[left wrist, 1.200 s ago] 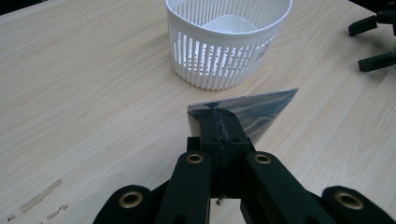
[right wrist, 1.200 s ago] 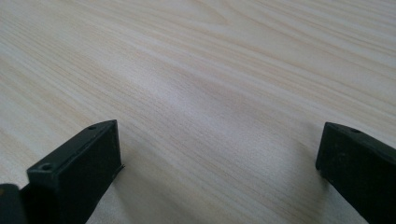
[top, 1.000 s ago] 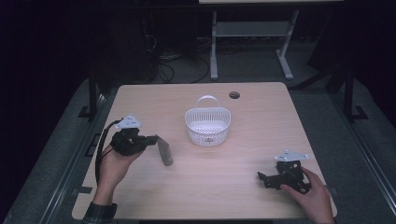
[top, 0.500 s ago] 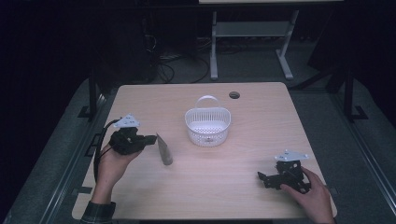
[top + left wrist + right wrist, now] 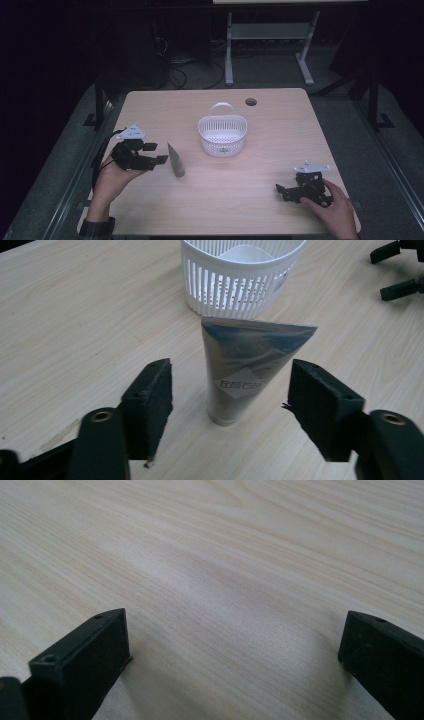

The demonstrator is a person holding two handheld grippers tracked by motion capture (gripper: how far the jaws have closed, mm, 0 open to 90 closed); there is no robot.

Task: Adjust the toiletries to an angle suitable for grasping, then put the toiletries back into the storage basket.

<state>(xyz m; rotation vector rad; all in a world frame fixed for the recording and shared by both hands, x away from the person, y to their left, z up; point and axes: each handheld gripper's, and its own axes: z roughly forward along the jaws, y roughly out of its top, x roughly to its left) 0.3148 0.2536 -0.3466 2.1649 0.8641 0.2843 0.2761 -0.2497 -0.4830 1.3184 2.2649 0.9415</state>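
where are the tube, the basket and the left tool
tube (image 5: 240, 375), left gripper view, on its printed front, standing cap down.
basket (image 5: 222, 135), high view, on its slatted front wall.
left tool (image 5: 155, 152), high view, midway between its open jaw tips, beside the tube.

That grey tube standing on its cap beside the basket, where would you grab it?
Probably low on the tube, on the round body just above its cap, where it is firm. The flat crimped top would flex. Coming level from the left gripper side suits: its jaws, just opened, already stand either side without touching.
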